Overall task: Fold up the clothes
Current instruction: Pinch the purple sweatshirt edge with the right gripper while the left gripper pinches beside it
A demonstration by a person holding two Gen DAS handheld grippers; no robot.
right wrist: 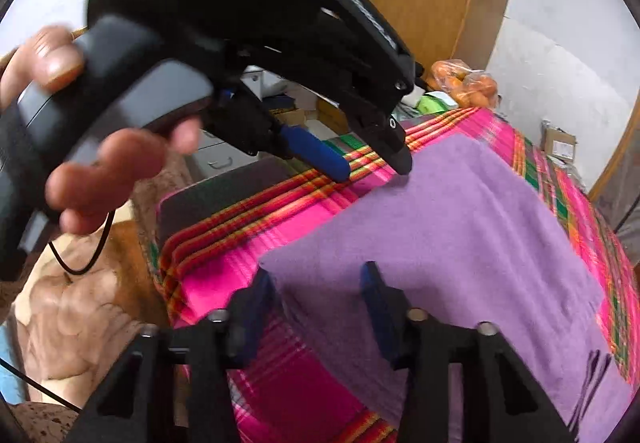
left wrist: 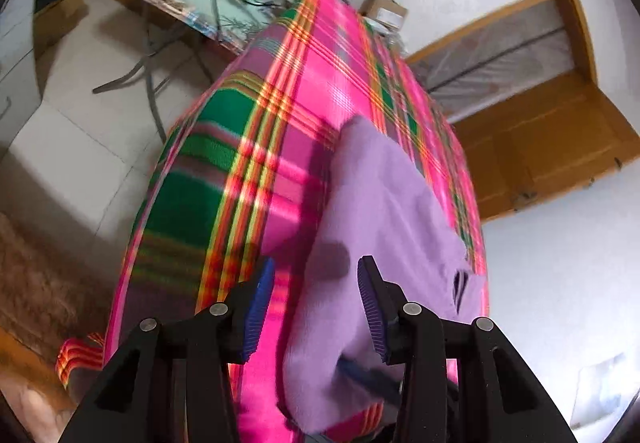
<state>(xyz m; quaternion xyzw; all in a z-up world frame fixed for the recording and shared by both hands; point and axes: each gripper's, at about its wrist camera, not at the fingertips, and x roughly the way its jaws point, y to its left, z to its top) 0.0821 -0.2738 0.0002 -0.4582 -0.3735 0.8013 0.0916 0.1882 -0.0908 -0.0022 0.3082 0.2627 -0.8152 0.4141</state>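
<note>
Presently the left gripper (left wrist: 316, 307) stands open over the near left edge of the purple cloth (right wrist: 460, 227), which lies flat on the plaid-covered table (left wrist: 240, 147), long axis running away from both. The right gripper (right wrist: 318, 311), open too, straddles the near corner; contact is probably absent, though blur hinders.

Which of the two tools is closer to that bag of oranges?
Left. The left tool is at the far corner of the purple cloth, toward the bag of oranges. The right tool is at the cloth's near corner, farther back.
</note>
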